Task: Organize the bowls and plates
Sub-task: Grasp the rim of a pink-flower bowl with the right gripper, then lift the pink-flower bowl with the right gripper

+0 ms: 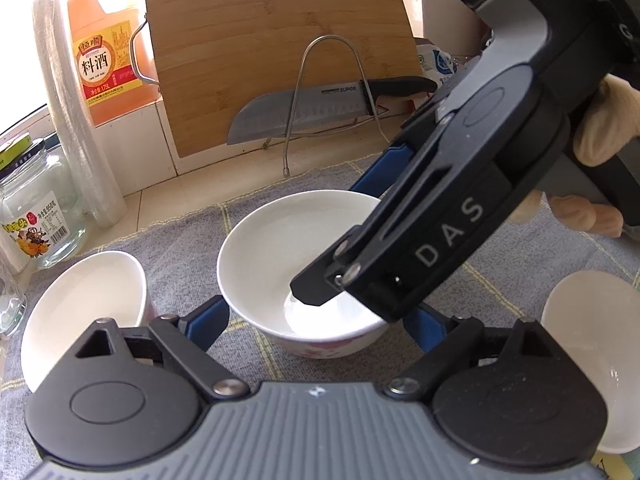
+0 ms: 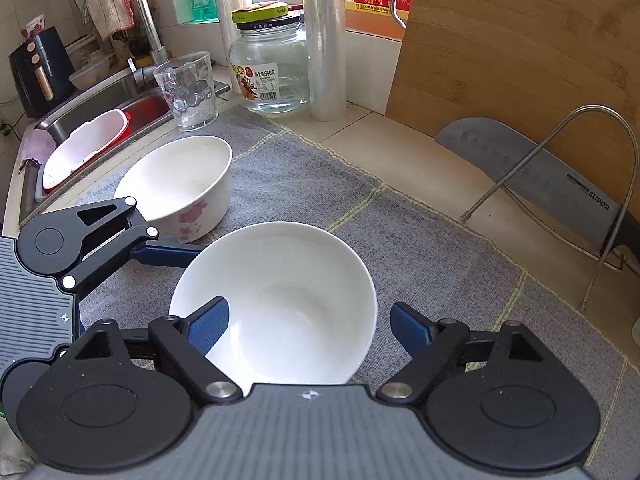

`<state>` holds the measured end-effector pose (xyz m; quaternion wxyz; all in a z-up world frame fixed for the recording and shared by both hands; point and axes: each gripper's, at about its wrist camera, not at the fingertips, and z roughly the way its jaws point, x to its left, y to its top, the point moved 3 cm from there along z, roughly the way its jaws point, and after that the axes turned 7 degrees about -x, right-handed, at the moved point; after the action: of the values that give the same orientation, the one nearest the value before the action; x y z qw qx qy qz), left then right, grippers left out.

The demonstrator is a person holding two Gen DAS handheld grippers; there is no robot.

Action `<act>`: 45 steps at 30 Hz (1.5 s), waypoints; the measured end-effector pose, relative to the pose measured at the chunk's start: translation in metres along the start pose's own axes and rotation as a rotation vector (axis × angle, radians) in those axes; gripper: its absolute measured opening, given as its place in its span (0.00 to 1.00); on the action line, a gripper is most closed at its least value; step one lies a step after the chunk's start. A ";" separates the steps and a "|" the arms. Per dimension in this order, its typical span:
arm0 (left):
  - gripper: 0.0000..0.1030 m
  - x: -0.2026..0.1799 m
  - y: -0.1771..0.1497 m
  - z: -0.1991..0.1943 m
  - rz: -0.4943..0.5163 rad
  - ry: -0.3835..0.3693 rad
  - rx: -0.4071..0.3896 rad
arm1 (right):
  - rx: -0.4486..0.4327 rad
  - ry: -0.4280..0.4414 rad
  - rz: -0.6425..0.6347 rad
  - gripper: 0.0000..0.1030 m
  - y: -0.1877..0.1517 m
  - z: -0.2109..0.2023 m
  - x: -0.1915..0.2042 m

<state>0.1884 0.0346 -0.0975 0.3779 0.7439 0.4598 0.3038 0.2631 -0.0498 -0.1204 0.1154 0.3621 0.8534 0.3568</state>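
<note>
– Left wrist view first: where do the bowls sit on the grey cloth (image 1: 180, 248)?
– Three white bowls rest on it. The middle bowl (image 1: 280, 248) is at the cloth's centre, a second bowl (image 1: 80, 304) near its left edge, a third bowl (image 1: 592, 312) near its right edge. A cutting board (image 1: 272, 40) and a knife (image 1: 304, 116) stand beyond the cloth's far edge.
– And the grippers?
– The left gripper (image 1: 314, 316) has its jaws wide, with the middle bowl between them. I cannot tell whether the pads press. The right gripper (image 1: 336, 240) reaches in, one finger inside that bowl.
– Right wrist view?
– The right gripper (image 2: 308, 312) is parted and straddles the middle bowl (image 2: 288, 280), with one finger inside and one outside, not clamped. A left gripper finger (image 2: 168, 252) lies at the bowl's rim. The second bowl (image 2: 180, 184) sits further back on the cloth (image 2: 304, 176).
</note>
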 end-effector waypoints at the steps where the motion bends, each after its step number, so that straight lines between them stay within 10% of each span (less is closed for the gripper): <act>1: 0.90 0.000 0.000 0.000 0.002 -0.001 0.000 | 0.004 0.004 0.001 0.84 0.001 0.002 -0.001; 45: 0.89 -0.024 0.017 -0.056 0.026 -0.042 -0.026 | -0.037 0.051 0.054 0.78 -0.003 -0.065 0.026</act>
<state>0.1417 0.0236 -0.0557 0.3932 0.7509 0.4382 0.2991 0.2135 -0.0670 -0.0747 0.0907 0.3735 0.8393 0.3845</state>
